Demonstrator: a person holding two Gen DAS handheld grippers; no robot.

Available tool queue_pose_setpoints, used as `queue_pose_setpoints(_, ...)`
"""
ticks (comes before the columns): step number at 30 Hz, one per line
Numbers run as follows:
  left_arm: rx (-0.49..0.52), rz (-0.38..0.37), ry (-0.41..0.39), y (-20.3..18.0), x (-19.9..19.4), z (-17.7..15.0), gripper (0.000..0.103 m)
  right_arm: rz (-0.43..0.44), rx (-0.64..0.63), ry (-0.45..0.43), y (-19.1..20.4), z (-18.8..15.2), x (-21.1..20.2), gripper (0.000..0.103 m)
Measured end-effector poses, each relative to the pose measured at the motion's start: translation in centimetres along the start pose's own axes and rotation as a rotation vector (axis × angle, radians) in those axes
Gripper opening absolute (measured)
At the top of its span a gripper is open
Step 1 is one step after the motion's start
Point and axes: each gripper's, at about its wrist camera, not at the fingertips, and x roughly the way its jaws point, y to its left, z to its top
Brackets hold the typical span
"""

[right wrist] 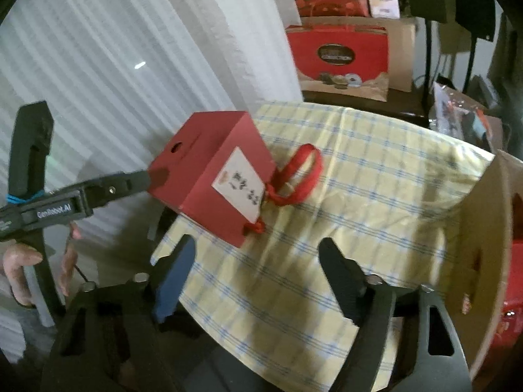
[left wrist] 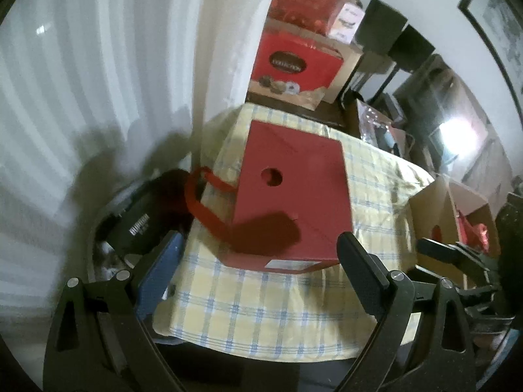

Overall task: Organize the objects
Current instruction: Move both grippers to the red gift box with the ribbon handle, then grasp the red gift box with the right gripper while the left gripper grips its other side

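Partly hidden — cardboard box [right wrist: 490, 228] cut off rightward.

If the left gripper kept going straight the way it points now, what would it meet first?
Most likely the red box on the checked tablecloth; the left gripper is open, aimed at it, though depth is unclear.

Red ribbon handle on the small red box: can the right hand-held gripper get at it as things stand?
Probably yes. The red ribbon handle lies exposed on the checked cloth beside the red box, and the right hand-held gripper is open with nothing between.
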Motion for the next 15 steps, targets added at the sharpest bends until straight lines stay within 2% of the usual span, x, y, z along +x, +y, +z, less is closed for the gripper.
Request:
queue_pose_setpoints(3, -0.036, -0.035, 0.012, 1.1, 0.6, 0.1, 0.094, 0.038, 0.043, -0.008, 0.3, 0.7, 1.0, 0.070)
queue_pose_setpoints(7, -0.061, -0.072, 0.011, 2.0, 1.0, 0.4, 0.091, 0.065, 0.064, -0.010, 0.9, 1.9, 2.3, 0.059)
queue_pose_setpoints(9, -0.073, -0.086, 0.010, 2.4, 1.2, 0.7, 0.084, 0.072, 0.067, -0.011, 1.3, 2.4, 2.8, 0.056)
queue_pose_setpoints(15, -0.081, -0.122, 0.025, 2.5, 2.0, 1.2, 0.078, 0.092, 0.060, 0.003, 2.4, 3.4, 4.4, 0.050)
